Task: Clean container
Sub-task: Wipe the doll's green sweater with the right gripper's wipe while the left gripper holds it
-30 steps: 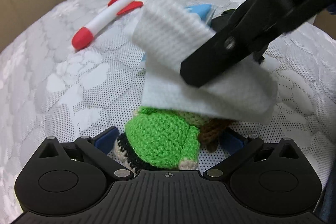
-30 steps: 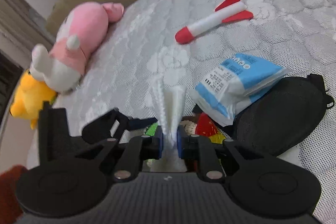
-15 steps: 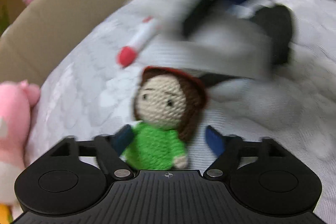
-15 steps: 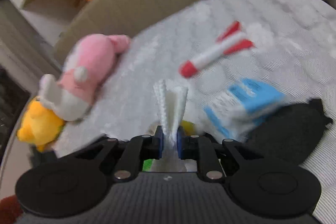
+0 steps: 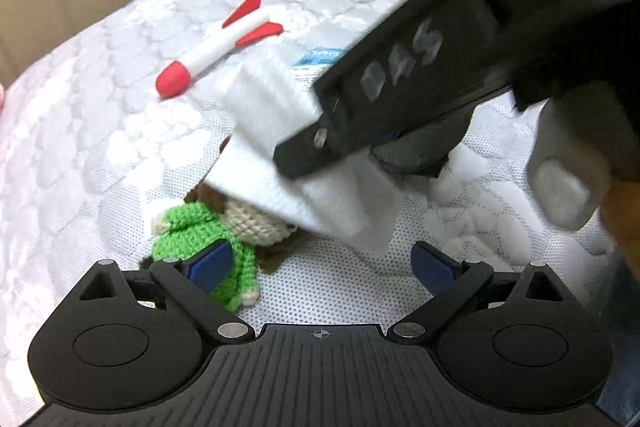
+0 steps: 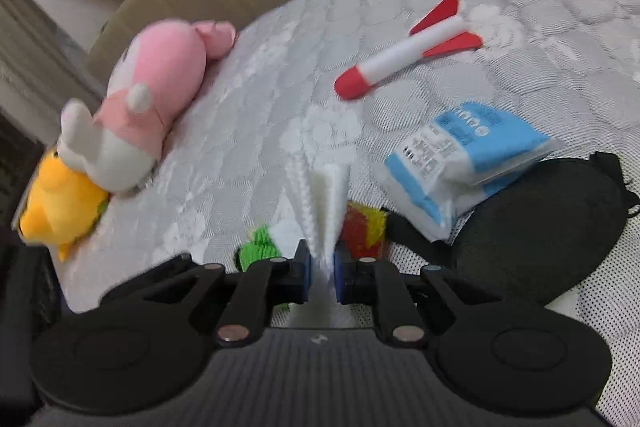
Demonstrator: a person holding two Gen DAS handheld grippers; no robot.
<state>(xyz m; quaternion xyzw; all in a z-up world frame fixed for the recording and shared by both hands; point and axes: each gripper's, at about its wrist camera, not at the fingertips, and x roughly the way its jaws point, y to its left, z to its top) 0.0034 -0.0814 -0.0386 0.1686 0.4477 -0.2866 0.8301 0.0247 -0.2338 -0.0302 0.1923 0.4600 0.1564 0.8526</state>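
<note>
The left gripper (image 5: 320,263) hovers over a quilted mattress (image 5: 80,131), its blue pads spreading wider with nothing but bare fabric between them; a crocheted doll (image 5: 224,227) in a green top lies just ahead of its left pad, face partly hidden. Right above the doll hangs a white cloth (image 5: 288,151), clamped tight in the right gripper (image 6: 320,267), whose fingers press together on the folded edge. In the right wrist view, a black pouch (image 6: 536,227) lies close to that gripper's right, and a blue and white packet (image 6: 460,155) leans on it slightly farther off. Farther ahead rests a red and white toy rocket (image 6: 408,59). Off to the left sit a pink plush (image 6: 152,99) and a yellow plush (image 6: 60,203). No container can be made out
</note>
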